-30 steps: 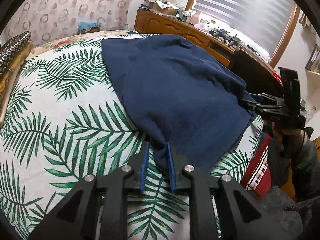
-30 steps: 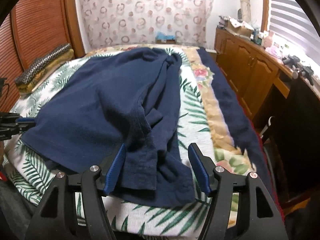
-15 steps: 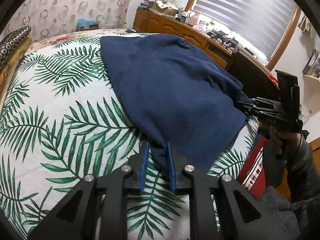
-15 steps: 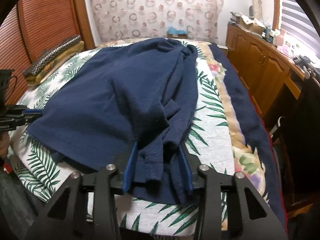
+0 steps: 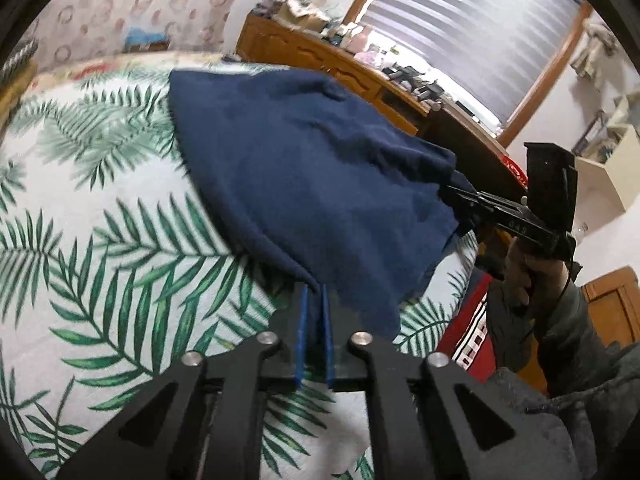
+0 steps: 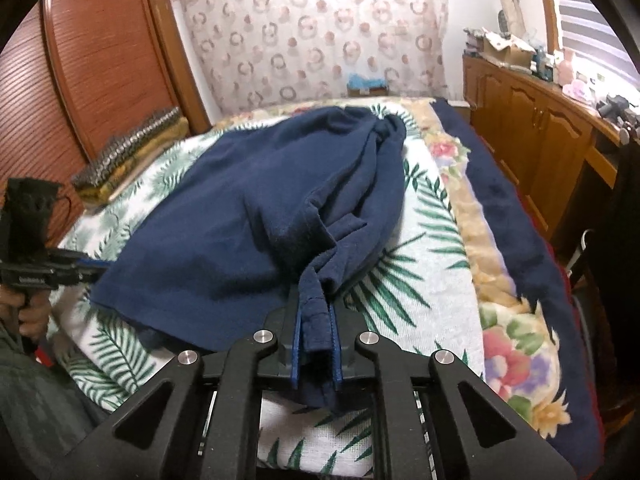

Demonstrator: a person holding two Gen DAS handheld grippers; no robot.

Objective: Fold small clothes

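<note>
Opposed wrist views, shared bed [image 5: 100, 208]

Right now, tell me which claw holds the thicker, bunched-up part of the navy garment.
The right claw: a folded, hemmed bundle of the navy garment fills its jaws. The left claw pinches only a thin flat corner, pads nearly touching.

The dark blue garment [image 6: 248, 216] is matt, fuzzy cloth; the palm-leaf bedspread [image 5: 100, 240] looks woven; the brown wooden cabinet [image 6: 532, 120] is glossy.
</note>
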